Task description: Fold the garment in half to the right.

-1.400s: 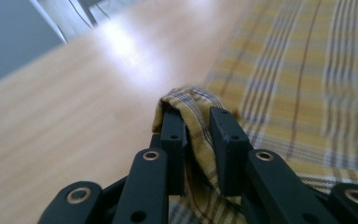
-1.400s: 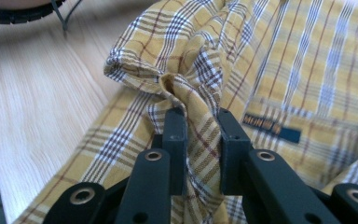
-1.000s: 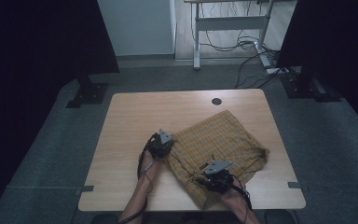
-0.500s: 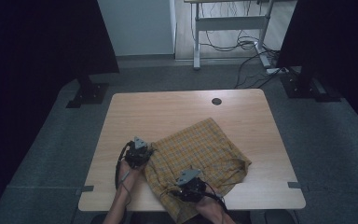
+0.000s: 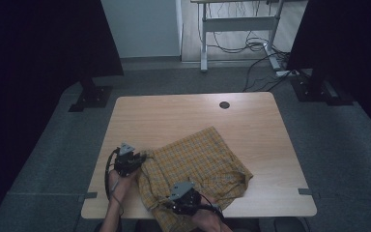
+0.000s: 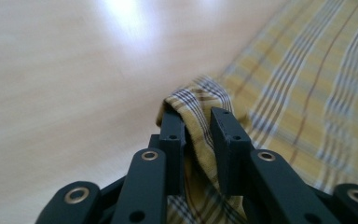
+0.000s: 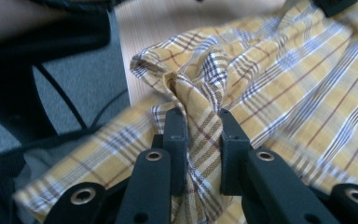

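Both claws, left gripper (image 5: 142, 158) and right gripper (image 5: 170, 207), stay clamped on the plaid cloth (image 5: 203, 159), now dragged toward the frame's lower left, overhanging the table (image 5: 174, 111) edge.

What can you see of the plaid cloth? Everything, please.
The plaid cloth is yellow woven fabric with white, blue and dark red stripes. It lies rumpled on the near half of the wooden table, its near edge hanging over the table's front. The far part is fairly flat; the right edge is folded and bunched. The left tool pinches a gathered fold at its left edge, and the right tool pinches a twisted fold at the overhanging near edge.
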Demonstrator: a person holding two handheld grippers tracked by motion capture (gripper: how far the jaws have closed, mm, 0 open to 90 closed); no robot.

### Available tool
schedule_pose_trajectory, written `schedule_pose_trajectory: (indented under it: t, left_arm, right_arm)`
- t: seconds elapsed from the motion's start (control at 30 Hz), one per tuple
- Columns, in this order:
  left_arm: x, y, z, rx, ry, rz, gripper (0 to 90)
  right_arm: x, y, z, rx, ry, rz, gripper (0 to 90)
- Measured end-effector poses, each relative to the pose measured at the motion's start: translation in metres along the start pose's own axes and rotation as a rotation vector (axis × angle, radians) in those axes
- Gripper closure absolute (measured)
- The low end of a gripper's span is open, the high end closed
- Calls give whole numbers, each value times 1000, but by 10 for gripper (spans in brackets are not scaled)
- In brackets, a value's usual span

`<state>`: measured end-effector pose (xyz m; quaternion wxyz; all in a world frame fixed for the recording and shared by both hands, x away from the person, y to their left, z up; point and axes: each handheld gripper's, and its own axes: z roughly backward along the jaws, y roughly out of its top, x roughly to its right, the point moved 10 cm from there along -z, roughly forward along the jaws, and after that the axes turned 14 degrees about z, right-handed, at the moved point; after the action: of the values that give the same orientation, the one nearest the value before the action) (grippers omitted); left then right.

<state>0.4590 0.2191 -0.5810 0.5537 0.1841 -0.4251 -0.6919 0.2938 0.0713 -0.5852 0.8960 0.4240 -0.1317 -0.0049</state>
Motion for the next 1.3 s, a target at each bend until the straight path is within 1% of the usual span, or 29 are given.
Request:
schedule_pose_trajectory:
  t: [0.1,0.2,0.3,0.37,0.43,0.5,0.57,0.6,0.63,0.7,0.8,0.87,0.9,0.97,1.0,1.1,1.13,1.2,1.27,1.3]
  left_arm:
    - [4,22,22,81,-4,-9,764]
    - [10,50,48,173,-21,-10,768]
    - [23,79,71,251,-45,-20,768]
    - [35,96,81,292,-48,-48,768]
    - [49,112,86,325,-56,-71,768]
    - [64,124,86,357,-67,-93,769]
    - [79,134,80,381,-86,-105,779]
    - [87,137,74,383,-92,-114,783]
    - [93,139,66,379,-95,-123,787]
    - [105,139,45,353,-106,-135,795]
    - [116,130,8,299,-111,-145,803]
    - [116,121,-17,261,-86,-143,819]
    - [115,115,-29,238,-80,-131,822]
    - [111,102,-50,182,-75,-108,826]
    - [112,94,-58,156,-76,-107,826]
    - [114,74,-75,89,-73,-127,815]
    - [115,69,-78,73,-81,-122,800]
    - [116,63,-80,52,-101,-95,764]
    - [118,61,-79,36,-131,-58,706]
    - [118,61,-79,36,-131,-58,686]
  right_arm:
    - [2,21,14,52,-23,14,772]
    - [6,40,30,92,-58,43,772]
    - [11,56,49,128,-94,65,772]
    - [15,63,63,147,-119,73,772]
    - [21,65,78,157,-146,75,771]
    - [28,62,93,167,-171,63,772]
    - [36,56,107,177,-194,38,772]
    - [40,51,113,181,-202,21,771]
    - [44,45,118,183,-211,5,771]
    - [52,31,127,172,-234,-21,771]
    - [64,3,135,149,-265,-74,771]
    - [69,-18,135,123,-277,-112,771]
    - [70,-29,134,105,-278,-127,771]
    - [72,-51,129,60,-285,-146,770]
    - [72,-61,127,41,-287,-157,770]
    - [73,-86,116,4,-276,-197,772]
    - [73,-94,112,-12,-268,-208,772]
    - [71,-105,103,-40,-246,-226,771]
    - [68,-111,97,-67,-226,-232,771]
    - [67,-111,95,-80,-223,-229,771]
